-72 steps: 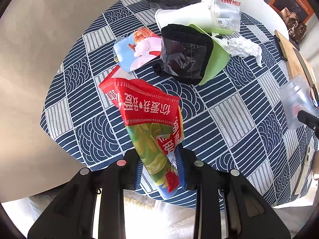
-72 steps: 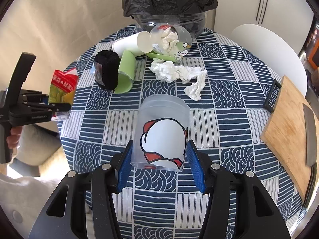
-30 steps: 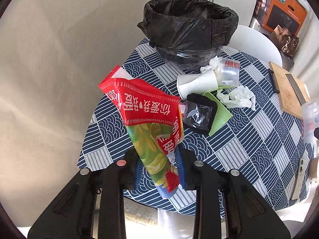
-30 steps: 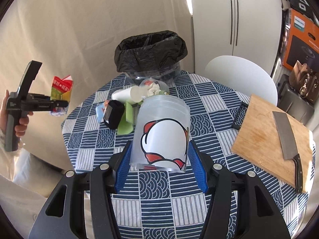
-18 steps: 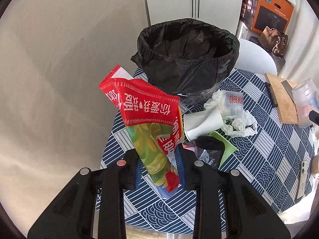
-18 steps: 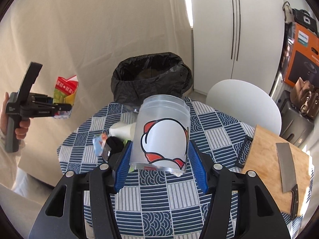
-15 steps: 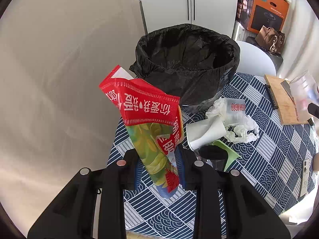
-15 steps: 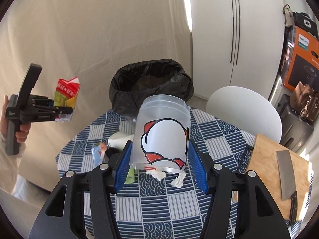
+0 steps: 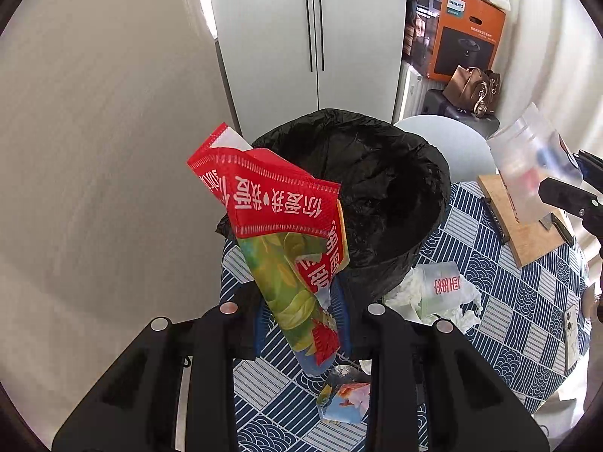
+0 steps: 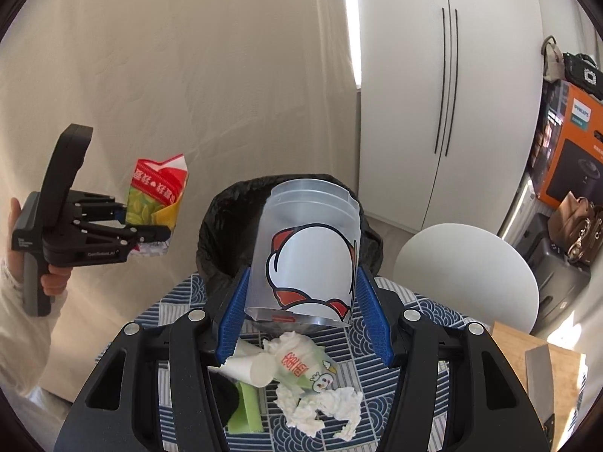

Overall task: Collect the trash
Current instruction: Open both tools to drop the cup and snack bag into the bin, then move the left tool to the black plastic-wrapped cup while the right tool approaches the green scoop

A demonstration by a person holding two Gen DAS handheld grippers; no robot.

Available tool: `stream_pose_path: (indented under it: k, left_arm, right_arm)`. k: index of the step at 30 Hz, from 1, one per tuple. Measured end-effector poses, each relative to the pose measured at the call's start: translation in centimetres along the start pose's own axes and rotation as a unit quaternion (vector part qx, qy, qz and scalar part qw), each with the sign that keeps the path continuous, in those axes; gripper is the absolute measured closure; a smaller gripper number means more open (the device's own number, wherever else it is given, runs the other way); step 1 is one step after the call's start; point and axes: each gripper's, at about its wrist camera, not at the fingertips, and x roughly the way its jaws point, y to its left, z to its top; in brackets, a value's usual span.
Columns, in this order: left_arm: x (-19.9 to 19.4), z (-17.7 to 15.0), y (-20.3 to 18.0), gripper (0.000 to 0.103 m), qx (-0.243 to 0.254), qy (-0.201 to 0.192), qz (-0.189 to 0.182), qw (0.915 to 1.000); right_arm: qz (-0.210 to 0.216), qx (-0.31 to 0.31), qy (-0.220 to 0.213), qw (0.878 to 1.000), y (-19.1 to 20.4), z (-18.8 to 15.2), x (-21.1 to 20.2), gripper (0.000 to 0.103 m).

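Observation:
My left gripper (image 9: 303, 320) is shut on a red and green snack bag (image 9: 279, 218), held in the air just before the near rim of the black-lined bin (image 9: 388, 188). My right gripper (image 10: 303, 312) is shut on a clear plastic cup (image 10: 309, 248) with a cartoon print, raised in front of the bin (image 10: 222, 233). Each gripper shows in the other's view: the left gripper (image 10: 150, 231) with its bag (image 10: 158, 192), the right gripper (image 9: 565, 192) with its cup (image 9: 527, 165). On the blue patterned table lie a white paper cup (image 10: 250, 367), a tissue-stuffed cup (image 10: 301, 361), crumpled tissue (image 10: 320, 406) and a blue-pink wrapper (image 9: 345, 399).
A wooden cutting board (image 9: 524, 218) with a knife (image 10: 539, 369) lies at the table's right side, a phone (image 9: 571, 324) nearer the edge. A white chair (image 10: 467, 275) stands behind the table, beside the bin. A hand and pale sleeve (image 10: 22, 301) hold the left gripper.
Both grippers have risen and moved toward the bin, which now fills the middle of each view. The bag and the cup stay gripped as before.

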Motion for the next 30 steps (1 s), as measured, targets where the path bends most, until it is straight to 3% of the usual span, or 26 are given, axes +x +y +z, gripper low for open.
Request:
stream_pose_path:
  k: [8, 9, 10, 12, 13, 17, 30]
  left_arm:
    - [2.6, 3.7, -0.2, 0.071, 0.035, -0.019, -0.032, 0.9987]
    - [2.8, 4.0, -0.3, 0.066, 0.038, -0.025, -0.031, 0.9985]
    - [2.9, 4.2, -0.3, 0.047, 0.041, -0.035, -0.028, 0.9981]
    - [2.8, 4.3, -0.4, 0.018, 0.045, -0.058, -0.019, 0.9971]
    - [2.7, 4.3, -0.4, 0.011, 0.042, -0.064, -0.016, 0.9969]
    - [2.5, 3.8, 0.3, 0.007, 0.024, -0.068, -0.027, 0.9970]
    - [1.6, -0.4, 2.6, 0.006, -0.038, -0.039, 0.001, 0.9985]
  right_arm:
    - [-0.007, -0.005, 0.002, 1.000, 0.7, 3.6, 3.3, 0.050]
    - [-0.007, -0.005, 0.003, 1.000, 0.7, 3.9, 3.7, 0.045]
    - [-0.009, -0.005, 0.003, 1.000, 0.6, 4.2, 4.1, 0.042]
    - [-0.007, -0.004, 0.002, 1.000, 0.4, 4.8, 4.9, 0.024]
    - [-0.006, -0.003, 0.000, 1.000, 0.3, 5.1, 5.2, 0.021]
    - [-0.023, -0.009, -0.005, 1.000, 0.3, 5.6, 5.6, 0.018]
    - [-0.033, 0.001, 0.018, 0.999, -0.7, 3.0, 4.7, 0.017]
